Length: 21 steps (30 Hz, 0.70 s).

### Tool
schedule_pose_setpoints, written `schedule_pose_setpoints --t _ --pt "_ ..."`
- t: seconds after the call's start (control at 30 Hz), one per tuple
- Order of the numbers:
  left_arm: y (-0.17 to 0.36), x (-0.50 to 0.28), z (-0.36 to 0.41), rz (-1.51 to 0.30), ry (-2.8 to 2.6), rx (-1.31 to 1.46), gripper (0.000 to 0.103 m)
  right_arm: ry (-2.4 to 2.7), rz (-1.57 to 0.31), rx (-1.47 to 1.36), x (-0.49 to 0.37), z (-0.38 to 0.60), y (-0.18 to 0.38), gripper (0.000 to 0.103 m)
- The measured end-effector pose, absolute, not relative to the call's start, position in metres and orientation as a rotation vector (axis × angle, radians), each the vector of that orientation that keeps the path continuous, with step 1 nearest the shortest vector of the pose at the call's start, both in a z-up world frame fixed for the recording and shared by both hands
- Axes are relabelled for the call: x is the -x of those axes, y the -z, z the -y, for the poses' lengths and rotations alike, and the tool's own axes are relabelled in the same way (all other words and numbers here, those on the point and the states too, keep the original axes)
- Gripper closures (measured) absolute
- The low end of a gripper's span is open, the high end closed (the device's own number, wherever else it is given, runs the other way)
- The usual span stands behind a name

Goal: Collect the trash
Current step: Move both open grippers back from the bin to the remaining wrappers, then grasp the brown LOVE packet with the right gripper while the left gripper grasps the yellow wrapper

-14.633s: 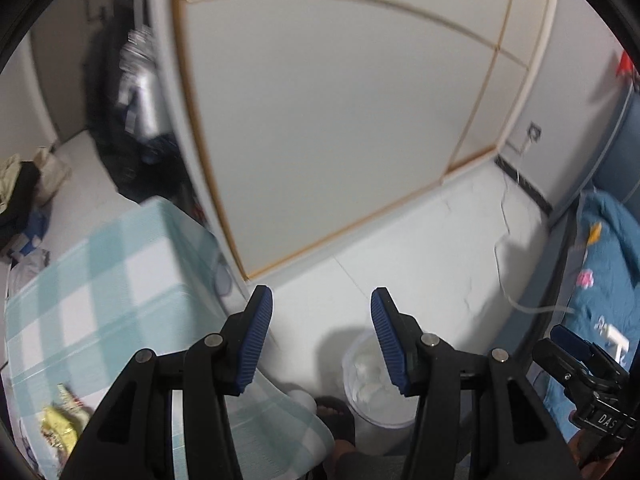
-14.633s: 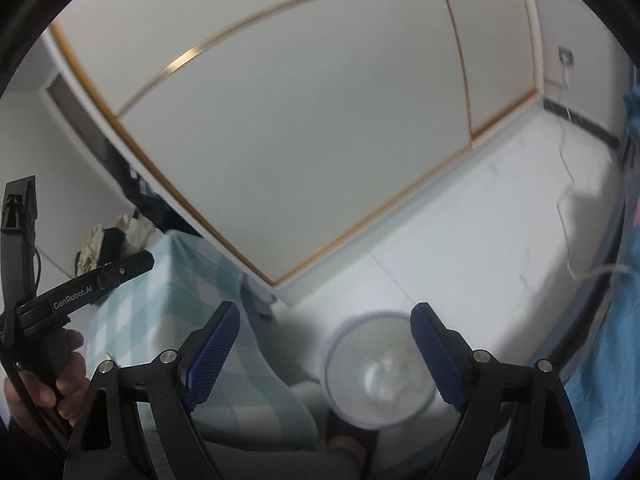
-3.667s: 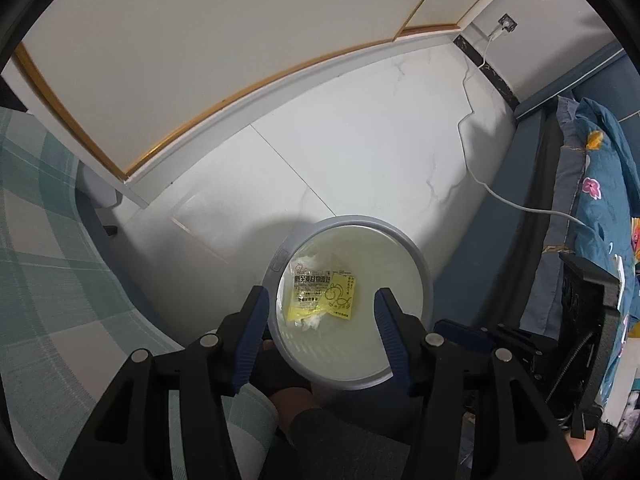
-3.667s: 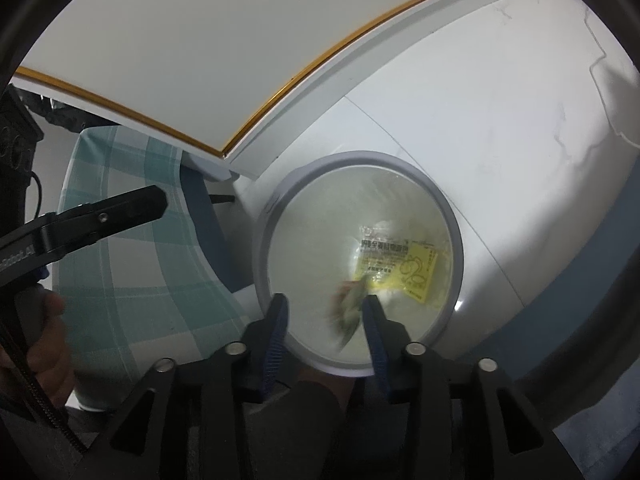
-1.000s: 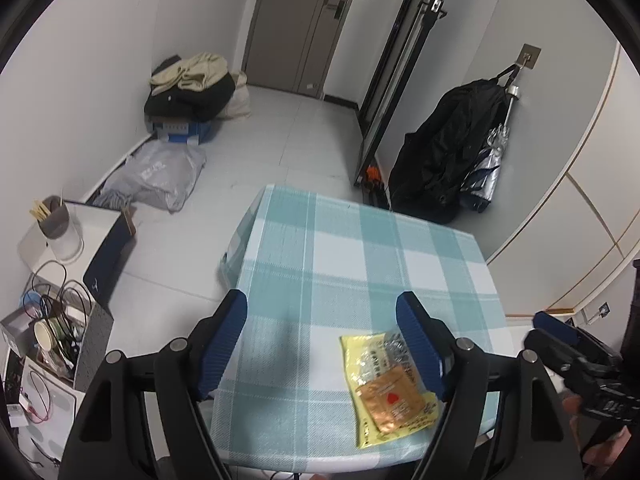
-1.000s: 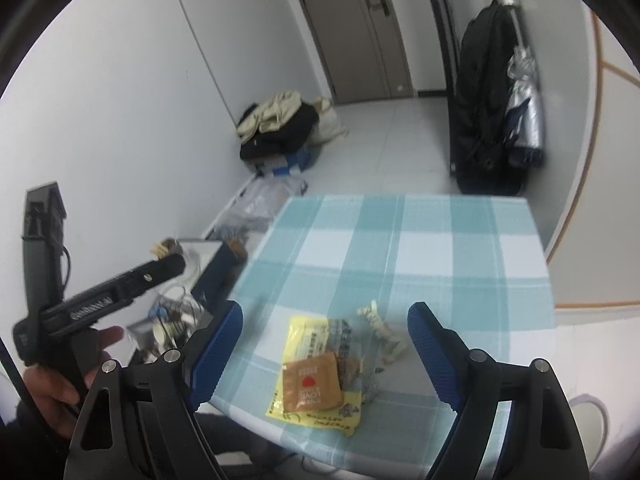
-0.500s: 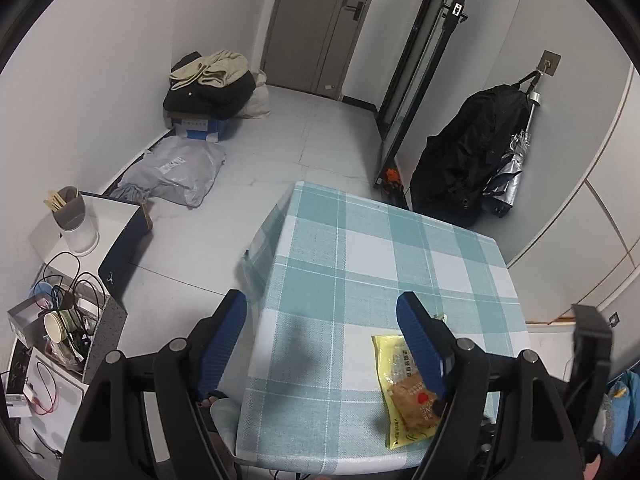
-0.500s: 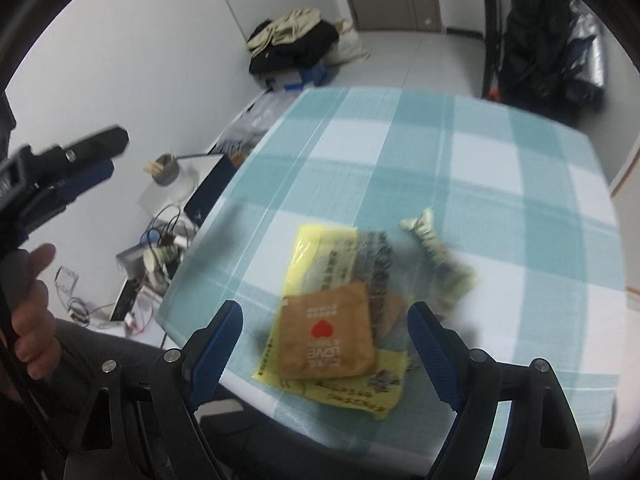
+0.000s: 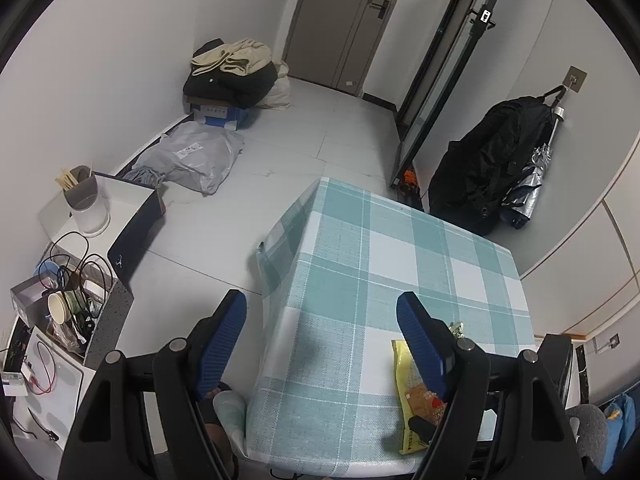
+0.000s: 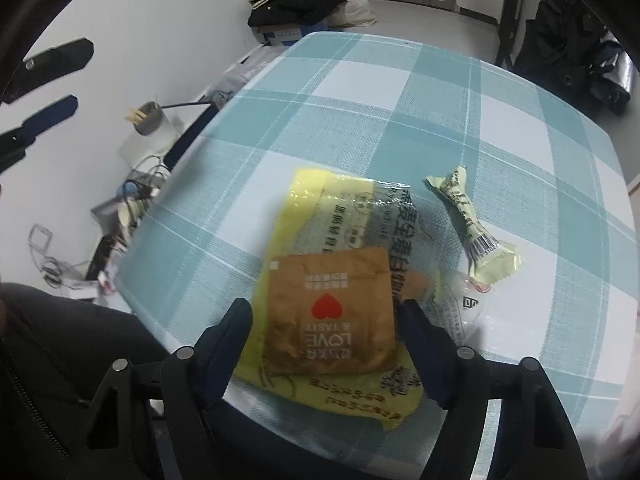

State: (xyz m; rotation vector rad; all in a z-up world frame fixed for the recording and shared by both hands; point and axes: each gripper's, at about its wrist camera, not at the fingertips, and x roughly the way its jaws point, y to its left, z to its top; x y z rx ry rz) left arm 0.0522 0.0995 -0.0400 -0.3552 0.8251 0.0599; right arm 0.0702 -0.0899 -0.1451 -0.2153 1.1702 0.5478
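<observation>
On the teal checked tablecloth [image 10: 440, 92] a brown packet with a red heart [image 10: 332, 312] lies on top of a yellow wrapper [image 10: 308, 196]. A pale green candy wrapper [image 10: 468, 220] and a clear wrapper [image 10: 460, 304] lie just to its right. My right gripper [image 10: 328, 340] hangs low over the near table edge, its jaws closing with the brown packet between them; a small gap still shows at the left pad. My left gripper [image 9: 320, 340] is open and holds nothing, above the table's left edge; the yellow wrapper [image 9: 402, 360] shows behind its right finger [image 9: 420, 344].
A low white side table with a cup [image 9: 86, 204], a box of cables [image 9: 68, 292], a grey bag [image 9: 192, 160] and a pile of clothes [image 9: 232, 72] stand on the floor to the left. A black bag [image 9: 492, 172] hangs on the far wall. The person's dark clothing [image 10: 60, 360] is at the lower left.
The right gripper has come down close over the wrappers and its jaws have narrowed around the brown packet. The left gripper has drifted slightly toward the table's left edge.
</observation>
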Motion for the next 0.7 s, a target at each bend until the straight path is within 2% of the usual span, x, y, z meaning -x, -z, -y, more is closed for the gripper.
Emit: schedule_pose_setpoints --t 0.13,0.27,0.3,0.43,0.7 --pt "0.044 -0.054 -0.101 -0.843 -0.070 0.366 0.028 -0.524 -1.147 0.258 -0.068 0.088 0.144 0.042" --pt "0.045 -0.055 -0.101 -0.850 -0.079 0.353 0.028 -0.518 -1.126 0.311 -0.065 0.085 0.144 0.045" --pt "0.045 -0.054 -0.101 -0.848 -0.082 0.351 0.028 -0.515 -1.115 0.334 -0.063 0.083 0.144 0.051" --pt "0.047 -0.054 -0.103 -0.849 -0.095 0.342 0.028 -0.525 -1.084 0.379 -0.057 0.077 0.143 0.059" --pt "0.052 -0.053 -0.106 -0.863 -0.123 0.333 0.028 -0.542 -1.108 0.287 -0.061 0.087 0.140 0.067"
